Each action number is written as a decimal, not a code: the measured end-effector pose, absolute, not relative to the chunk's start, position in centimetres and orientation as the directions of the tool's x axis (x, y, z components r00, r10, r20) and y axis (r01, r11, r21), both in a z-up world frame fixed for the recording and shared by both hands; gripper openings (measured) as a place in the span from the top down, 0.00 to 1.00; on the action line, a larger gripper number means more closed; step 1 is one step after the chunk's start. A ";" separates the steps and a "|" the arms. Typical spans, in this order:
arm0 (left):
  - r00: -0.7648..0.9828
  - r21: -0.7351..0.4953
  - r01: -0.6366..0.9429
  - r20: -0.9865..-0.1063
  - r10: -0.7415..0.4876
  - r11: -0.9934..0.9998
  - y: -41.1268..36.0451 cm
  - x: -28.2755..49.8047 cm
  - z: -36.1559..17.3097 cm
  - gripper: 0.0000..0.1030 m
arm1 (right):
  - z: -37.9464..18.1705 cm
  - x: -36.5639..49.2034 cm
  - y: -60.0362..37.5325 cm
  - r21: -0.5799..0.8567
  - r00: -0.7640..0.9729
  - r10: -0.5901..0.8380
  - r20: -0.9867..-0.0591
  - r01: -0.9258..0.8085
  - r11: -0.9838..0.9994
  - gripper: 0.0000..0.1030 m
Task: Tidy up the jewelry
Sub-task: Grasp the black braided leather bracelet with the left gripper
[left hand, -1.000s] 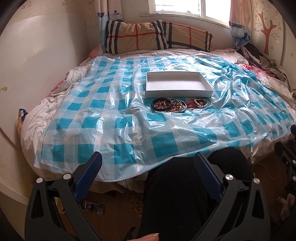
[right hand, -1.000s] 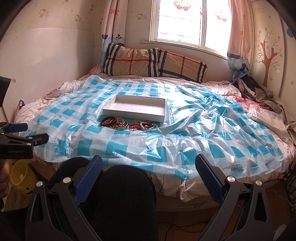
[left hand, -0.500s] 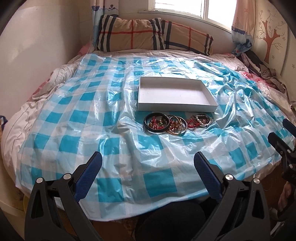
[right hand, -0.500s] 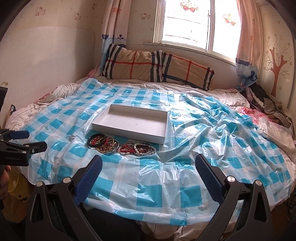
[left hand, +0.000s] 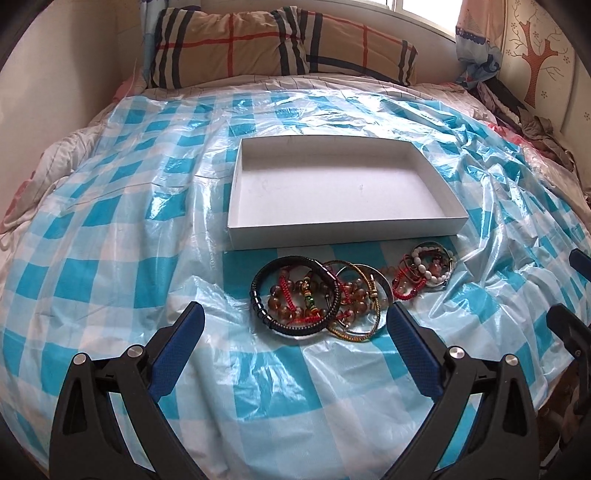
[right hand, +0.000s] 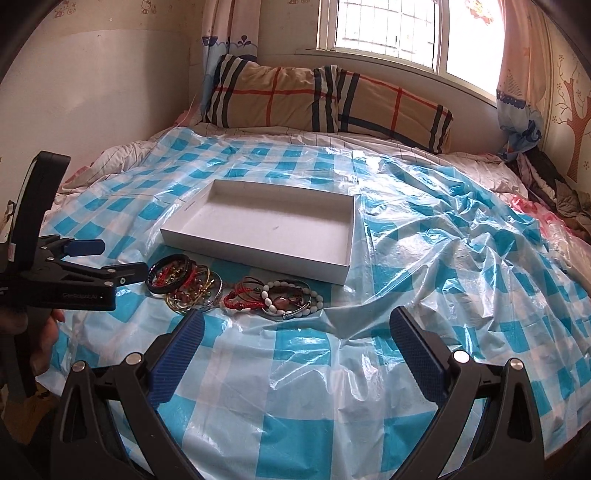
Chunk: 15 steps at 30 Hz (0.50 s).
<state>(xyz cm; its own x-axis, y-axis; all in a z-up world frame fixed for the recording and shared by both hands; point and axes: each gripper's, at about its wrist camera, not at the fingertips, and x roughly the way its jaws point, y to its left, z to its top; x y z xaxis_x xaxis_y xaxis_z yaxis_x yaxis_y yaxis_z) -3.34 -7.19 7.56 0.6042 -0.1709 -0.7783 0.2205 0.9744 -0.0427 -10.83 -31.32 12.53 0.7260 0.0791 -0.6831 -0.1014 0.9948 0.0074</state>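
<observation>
Broadly, a bed [left hand: 55, 192] fills both views, covered by a crinkled blue-and-white checked plastic sheet [left hand: 110, 258], with two plaid pillows [right hand: 325, 99] against the wall under the window [right hand: 388, 29].

On the sheet, near the middle of the bed, lies a shallow white box [left hand: 343, 236], open-topped, nothing visible inside it.

Just in front of the box's near wall sits the jewelry, in two clusters close beside each other. The left cluster: a black bracelet [left hand: 266, 314] lying flat, ringed around amber beads and red cord, and overlapping gold-coloured bangles [left hand: 365, 280] on its right. The right cluster: a white bead bracelet [left hand: 424, 271] tangled with red cord bracelets [left hand: 402, 291] and a thin metal bangle. How many pieces in total cannot be told.

Left claw [left hand: 295, 328]: jaws spread wide, holding nothing, hovering low over the sheet with the black bracelet lying between and just beyond its blue-padded fingertips [left hand: 184, 332]. In the right wrist view this claw appears at the left edge, tips just beside the left cluster.

Right claw [right hand: 295, 332]: jaws likewise wide apart, empty, above the sheet, the white bead cluster just ahead of its left fingertip.
</observation>
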 end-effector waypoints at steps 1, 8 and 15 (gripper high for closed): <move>0.598 -0.041 0.226 -0.783 -0.172 0.973 -7.4 -2.6 7.0 0.08 | 12.3 -10.5 -31.3 0.013 0.723 0.085 -0.686 -0.105 0.994 0.06; 0.550 -0.046 0.247 -0.816 -0.179 0.968 -7.7 1.0 4.0 0.08 | 10.9 -9.2 -30.9 0.046 0.705 0.119 -0.699 -0.123 0.991 0.06; 0.507 -0.080 0.299 -0.831 -0.229 0.951 -8.1 1.5 2.5 0.45 | 9.9 -8.6 -30.9 0.073 0.688 0.144 -0.711 -0.131 0.989 0.06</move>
